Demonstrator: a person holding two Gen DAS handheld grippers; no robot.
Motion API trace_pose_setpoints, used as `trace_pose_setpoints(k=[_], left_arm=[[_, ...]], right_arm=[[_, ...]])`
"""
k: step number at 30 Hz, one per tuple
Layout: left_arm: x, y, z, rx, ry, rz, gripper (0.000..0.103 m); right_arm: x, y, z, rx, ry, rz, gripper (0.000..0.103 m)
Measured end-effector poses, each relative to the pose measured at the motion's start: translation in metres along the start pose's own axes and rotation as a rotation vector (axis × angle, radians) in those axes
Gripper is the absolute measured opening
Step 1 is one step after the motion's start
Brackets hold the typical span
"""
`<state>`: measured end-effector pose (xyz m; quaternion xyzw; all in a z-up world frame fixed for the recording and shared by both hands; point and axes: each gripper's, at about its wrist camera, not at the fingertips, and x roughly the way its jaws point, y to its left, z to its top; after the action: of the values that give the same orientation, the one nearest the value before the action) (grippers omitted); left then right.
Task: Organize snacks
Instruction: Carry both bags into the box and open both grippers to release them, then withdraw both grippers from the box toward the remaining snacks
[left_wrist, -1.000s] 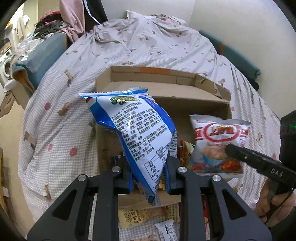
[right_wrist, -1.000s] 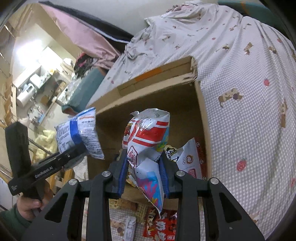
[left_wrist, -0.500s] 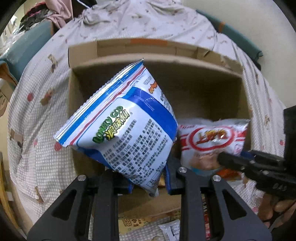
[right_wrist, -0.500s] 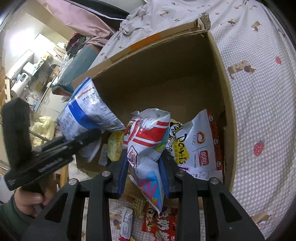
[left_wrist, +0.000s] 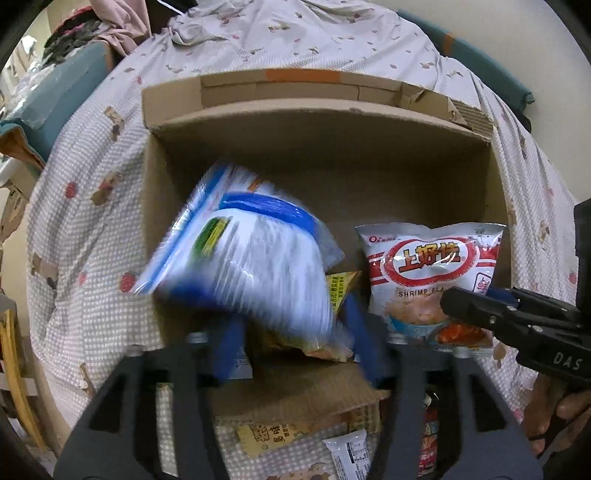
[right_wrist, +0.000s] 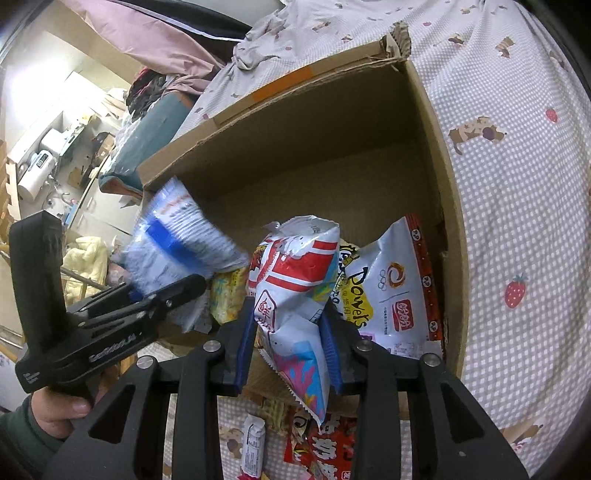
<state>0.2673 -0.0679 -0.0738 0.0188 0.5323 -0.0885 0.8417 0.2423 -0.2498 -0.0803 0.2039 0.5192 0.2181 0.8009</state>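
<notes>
My left claw (left_wrist: 295, 343) is opening, the blue bag (left_wrist: 251, 258) slipping free at 12 o'clock; my right claw (right_wrist: 290, 354) is clamping the red-and-white bag (right_wrist: 295, 291) over the box (right_wrist: 448, 229).

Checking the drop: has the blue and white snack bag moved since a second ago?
Yes. The blue and white snack bag has sunk from above the cardboard box rim into it, blurred between the opening left gripper jaws.

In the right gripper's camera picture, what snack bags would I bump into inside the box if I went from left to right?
Blurry blue and white bag → small yellow packet → red and white shrimp chips bag held in the right gripper → white Dowels bag against the cardboard box wall.
</notes>
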Motion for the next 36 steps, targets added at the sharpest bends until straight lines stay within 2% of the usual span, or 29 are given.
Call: trace_pose_setpoints(k=[2,6,11,13,15,17,19,21,22,23,25,29,36], left_arm=[[-0.008,-0.002,0.0,0.01,-0.022,0.021,0.075],[-0.025,-0.005,-0.002,0.022,-0.069,0.056,0.077],[-0.048,0.001,-0.006,-0.004,-0.138,0.045,0.077],[-0.056,0.005,-0.008,-0.021,-0.16,0.053,0.077],[-0.061,0.009,-0.009,-0.047,-0.173,0.062,0.077],[-0.067,0.011,-0.012,-0.078,-0.191,0.079,0.077],[-0.074,0.013,-0.016,-0.095,-0.222,0.099,0.077],[-0.08,0.015,-0.021,-0.11,-0.238,0.081,0.078],[-0.084,0.017,-0.024,-0.121,-0.241,0.067,0.082],[-0.086,0.019,-0.028,-0.132,-0.243,0.063,0.089],[-0.092,0.024,-0.035,-0.159,-0.254,0.054,0.093],[-0.1,0.03,-0.05,-0.194,-0.256,0.057,0.093],[-0.109,0.038,-0.073,-0.21,-0.242,0.068,0.093]], right_arm=[[0.001,0.001,0.001,0.0,-0.001,0.0,0.038],[-0.005,0.001,0.001,0.009,-0.014,0.01,0.046],[-0.018,0.009,0.002,-0.027,-0.045,-0.012,0.05],[-0.024,0.011,0.003,-0.035,-0.062,-0.02,0.057],[-0.029,0.012,0.003,-0.034,-0.078,-0.023,0.071],[-0.034,0.011,0.003,-0.027,-0.091,-0.013,0.078],[-0.038,0.011,0.002,-0.024,-0.091,0.001,0.08],[-0.041,0.01,0.003,-0.021,-0.088,0.019,0.081],[-0.045,0.011,0.002,-0.023,-0.097,0.025,0.082],[-0.048,0.012,0.001,-0.026,-0.107,0.024,0.088],[-0.058,0.015,-0.001,-0.035,-0.133,0.027,0.095],[-0.075,0.018,-0.009,-0.027,-0.176,0.032,0.1],[-0.09,0.024,-0.024,-0.044,-0.203,-0.014,0.1]])
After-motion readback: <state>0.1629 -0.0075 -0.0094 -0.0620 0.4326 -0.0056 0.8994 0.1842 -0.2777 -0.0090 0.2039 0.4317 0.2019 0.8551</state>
